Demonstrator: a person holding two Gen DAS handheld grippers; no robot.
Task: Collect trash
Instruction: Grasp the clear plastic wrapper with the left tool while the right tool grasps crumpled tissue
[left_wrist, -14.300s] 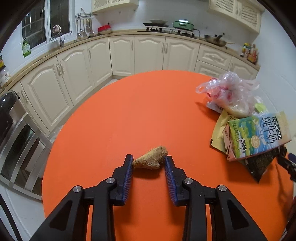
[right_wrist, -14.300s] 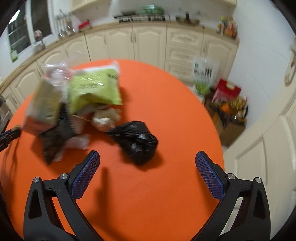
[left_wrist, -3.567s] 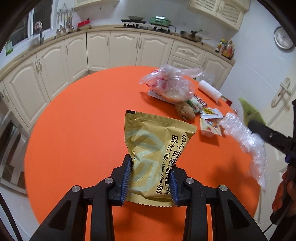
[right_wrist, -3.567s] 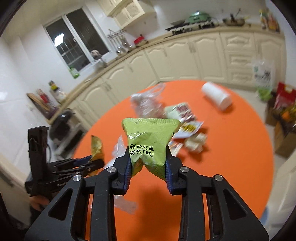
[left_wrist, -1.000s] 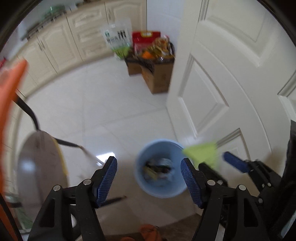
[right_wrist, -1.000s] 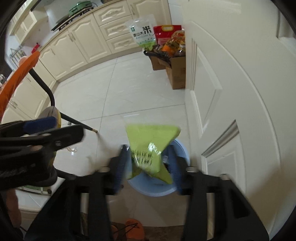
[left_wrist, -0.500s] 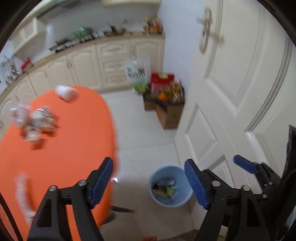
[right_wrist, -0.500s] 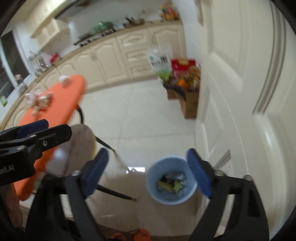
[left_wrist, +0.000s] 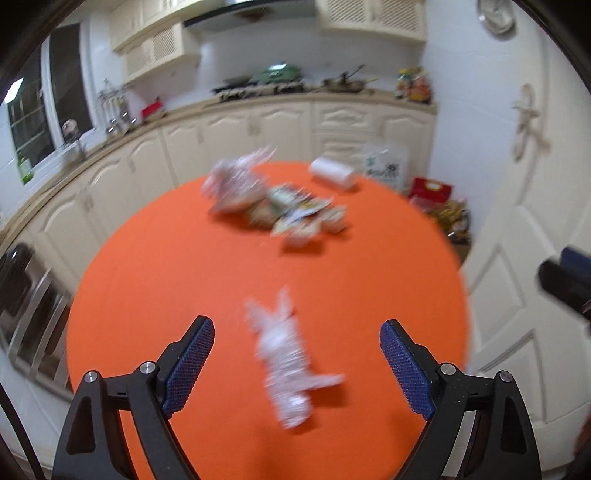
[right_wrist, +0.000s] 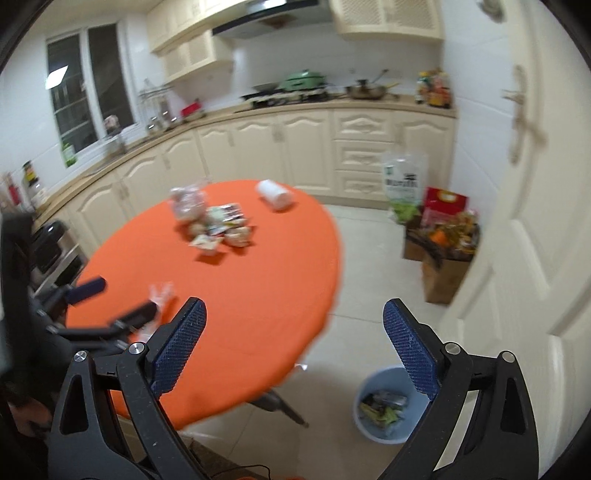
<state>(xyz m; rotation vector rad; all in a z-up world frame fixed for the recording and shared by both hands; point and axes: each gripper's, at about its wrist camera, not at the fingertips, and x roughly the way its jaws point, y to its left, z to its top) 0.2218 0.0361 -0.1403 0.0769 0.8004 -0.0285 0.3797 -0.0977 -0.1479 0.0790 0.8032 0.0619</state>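
Observation:
My left gripper (left_wrist: 295, 360) is open and empty over the near part of the round orange table (left_wrist: 166, 280). A crumpled clear plastic wrapper (left_wrist: 284, 369) lies on the table between its fingers. A blurred pile of wrappers and a plastic bag (left_wrist: 269, 206) sits at the far side, with a white paper roll (left_wrist: 332, 173) beyond. My right gripper (right_wrist: 291, 350) is open and empty, off the table's right edge above the floor. The blue trash bin (right_wrist: 384, 406) with trash inside stands on the floor below it. The pile (right_wrist: 214, 221) also shows in the right wrist view.
A white door (right_wrist: 535, 221) is at the right. A cardboard box and bags of groceries (right_wrist: 443, 236) stand on the floor by the cabinets (right_wrist: 295, 147). A chair leg (right_wrist: 284, 406) pokes out under the table. The left gripper (right_wrist: 110, 306) shows in the right wrist view.
Both grippers have swung up from the bin back toward the table. The left one now faces the clear wrapper; the bin has dropped out of its view.

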